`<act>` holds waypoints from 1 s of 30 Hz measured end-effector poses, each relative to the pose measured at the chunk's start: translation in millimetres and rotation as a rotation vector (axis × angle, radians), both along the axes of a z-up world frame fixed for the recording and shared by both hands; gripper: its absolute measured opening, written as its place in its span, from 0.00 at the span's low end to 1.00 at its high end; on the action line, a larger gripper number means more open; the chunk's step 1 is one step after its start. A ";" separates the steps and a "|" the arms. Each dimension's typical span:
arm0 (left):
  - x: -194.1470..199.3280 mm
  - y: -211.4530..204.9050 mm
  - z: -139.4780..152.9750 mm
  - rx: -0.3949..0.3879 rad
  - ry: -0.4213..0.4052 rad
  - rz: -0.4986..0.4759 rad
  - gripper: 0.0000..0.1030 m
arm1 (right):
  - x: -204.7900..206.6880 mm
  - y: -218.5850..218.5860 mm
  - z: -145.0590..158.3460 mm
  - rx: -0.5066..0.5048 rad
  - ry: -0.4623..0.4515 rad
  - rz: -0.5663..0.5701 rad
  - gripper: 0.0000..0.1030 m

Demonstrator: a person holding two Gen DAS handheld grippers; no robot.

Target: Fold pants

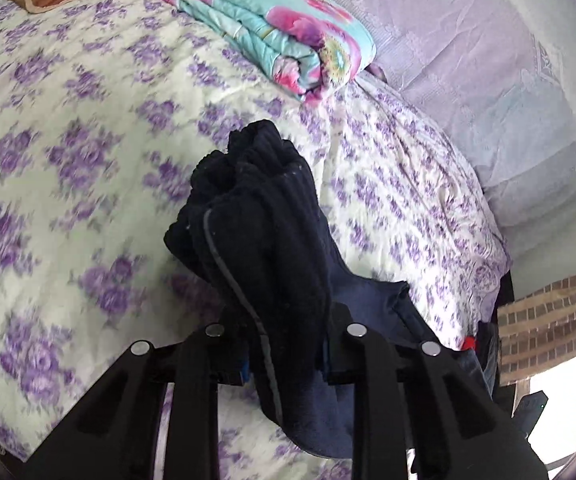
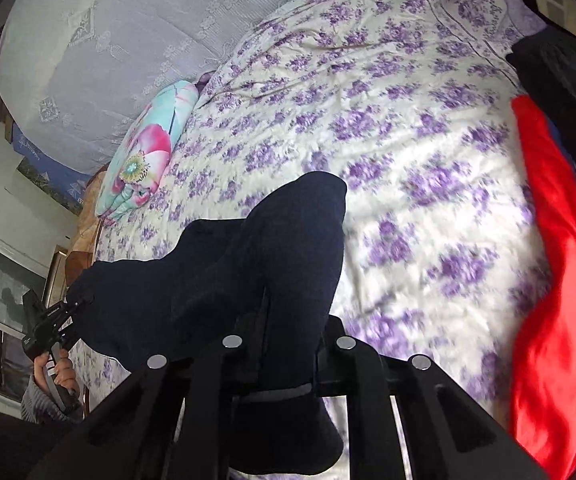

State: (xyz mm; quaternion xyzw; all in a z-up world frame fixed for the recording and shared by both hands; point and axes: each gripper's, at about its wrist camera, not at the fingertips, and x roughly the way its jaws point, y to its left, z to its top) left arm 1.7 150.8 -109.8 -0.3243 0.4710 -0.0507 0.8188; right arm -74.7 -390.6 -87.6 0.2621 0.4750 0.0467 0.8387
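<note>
Bed covered by a cream bedspread [image 1: 88, 128] printed with purple flowers. A folded turquoise quilt [image 1: 288, 28] with pink blooms lies at its far edge, against a pale lilac lace-patterned cover [image 1: 468, 52]. A red cloth [image 2: 556, 300] lies along the bedspread's right side in the right wrist view

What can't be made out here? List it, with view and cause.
- Left tongs tips: left wrist view, buried in the dark pants.
- Right tongs tips: right wrist view, covered by the pants.
- Pants' full shape: both views, bunched and cut off by the frame edge.
- Red cloth: right wrist view, blurred, kind unclear.
</note>
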 end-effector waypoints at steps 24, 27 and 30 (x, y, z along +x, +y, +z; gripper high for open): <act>-51.6 -3.0 -44.3 0.096 0.178 -0.041 0.48 | -80.8 73.9 -99.0 0.215 0.187 0.217 0.39; -51.1 -4.0 -45.1 0.111 0.183 -0.042 0.48 | -64.6 83.6 -100.6 0.184 0.166 0.242 0.30; -50.3 -3.8 -45.2 0.116 0.187 -0.035 0.48 | -67.7 85.1 -75.8 0.149 0.086 0.273 0.19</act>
